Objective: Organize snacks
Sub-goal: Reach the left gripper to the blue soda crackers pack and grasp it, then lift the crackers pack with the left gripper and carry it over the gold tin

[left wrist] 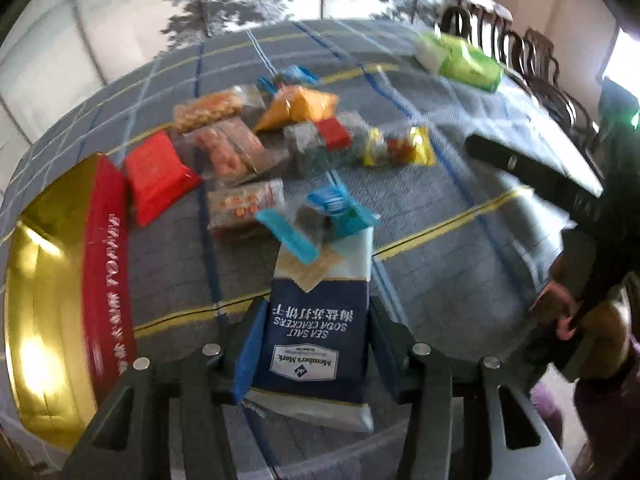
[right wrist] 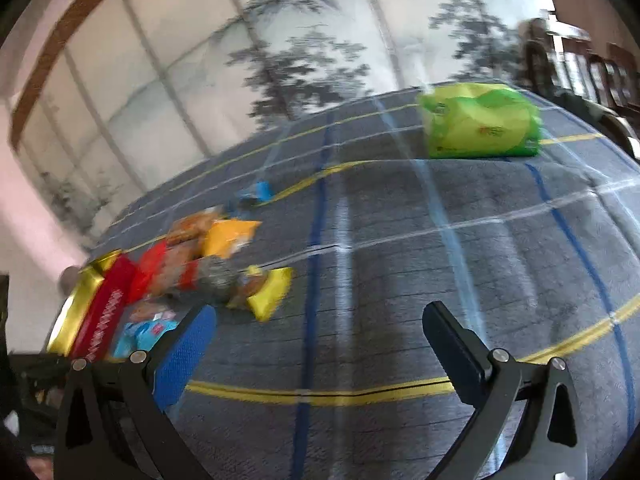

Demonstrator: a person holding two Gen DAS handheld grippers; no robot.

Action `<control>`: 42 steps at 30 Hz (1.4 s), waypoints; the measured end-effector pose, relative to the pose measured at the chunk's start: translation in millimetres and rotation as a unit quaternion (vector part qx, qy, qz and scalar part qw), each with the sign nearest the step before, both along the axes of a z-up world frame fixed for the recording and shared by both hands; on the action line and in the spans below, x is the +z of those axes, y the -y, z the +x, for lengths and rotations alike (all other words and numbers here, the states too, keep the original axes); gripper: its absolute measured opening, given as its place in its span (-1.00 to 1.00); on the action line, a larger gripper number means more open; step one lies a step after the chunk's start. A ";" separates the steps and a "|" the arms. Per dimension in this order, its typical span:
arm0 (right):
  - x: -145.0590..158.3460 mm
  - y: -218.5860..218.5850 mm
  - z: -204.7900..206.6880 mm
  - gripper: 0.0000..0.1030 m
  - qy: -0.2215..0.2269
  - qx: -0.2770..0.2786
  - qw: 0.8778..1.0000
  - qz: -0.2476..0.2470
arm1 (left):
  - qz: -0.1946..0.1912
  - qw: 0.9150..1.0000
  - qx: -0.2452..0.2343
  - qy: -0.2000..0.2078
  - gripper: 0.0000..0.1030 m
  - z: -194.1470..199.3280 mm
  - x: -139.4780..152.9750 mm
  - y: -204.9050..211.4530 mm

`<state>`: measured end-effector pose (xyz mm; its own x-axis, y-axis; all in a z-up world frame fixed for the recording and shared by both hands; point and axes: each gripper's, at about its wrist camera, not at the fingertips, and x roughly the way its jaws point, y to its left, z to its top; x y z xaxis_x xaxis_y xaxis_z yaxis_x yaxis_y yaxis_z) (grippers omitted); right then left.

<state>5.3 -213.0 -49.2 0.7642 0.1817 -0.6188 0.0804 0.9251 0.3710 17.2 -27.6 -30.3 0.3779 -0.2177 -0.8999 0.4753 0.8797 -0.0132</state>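
My left gripper (left wrist: 318,320) is shut on a blue and white pack of sea salt soda crackers (left wrist: 316,320), held above the table. Ahead of it lies a pile of small snack packets (left wrist: 256,152): red, orange, clear, yellow and blue ones. A red box with a gold inside (left wrist: 60,280) stands open at the left. My right gripper (right wrist: 320,328) is open and empty over the bare cloth; it also shows in the left wrist view (left wrist: 532,172). In the right wrist view the snack pile (right wrist: 208,268) and the red and gold box (right wrist: 92,312) lie at the left.
The table has a grey-blue checked cloth (right wrist: 400,260) with yellow and blue lines. A green tissue pack (right wrist: 480,120) sits at the far right, also in the left wrist view (left wrist: 460,60). Dark wooden chairs (left wrist: 520,52) stand beyond the table. A person's hand (left wrist: 560,304) is at the right.
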 end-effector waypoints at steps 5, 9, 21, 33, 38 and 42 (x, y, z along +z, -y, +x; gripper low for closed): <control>17.8 -20.2 -10.2 1.00 0.034 0.103 0.994 0.003 | 0.028 0.999 -0.018 0.014 -0.05 -0.4 2.4 7.9; 17.7 -36.2 -8.7 1.00 0.019 0.137 0.990 -0.035 | -0.010 1.000 0.000 -0.011 -0.06 -3.1 1.4 -9.9; -0.3 -10.1 -0.4 1.00 -0.023 0.090 0.996 0.003 | 0.003 0.999 0.002 -0.032 -0.02 -1.3 -16.4 -9.8; 2.4 -14.5 4.1 1.00 -0.031 0.086 0.995 -0.029 | 0.015 1.000 0.017 0.019 -0.03 -12.3 -16.4 -10.4; 7.5 -25.0 16.8 0.85 -0.027 0.123 0.989 -0.077 | -0.032 0.999 0.027 0.021 -0.03 -32.8 10.1 -24.0; 3.5 -38.0 37.7 0.55 -0.041 0.165 0.978 -0.117 | -0.053 0.998 0.031 0.018 -0.03 -44.3 24.8 -30.1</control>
<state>43.0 -175.0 -45.7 0.6343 0.2567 -0.7292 -0.2174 0.9644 0.1504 -27.1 2.6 -5.5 0.4255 -0.2867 -0.8583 0.4215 0.9021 -0.0923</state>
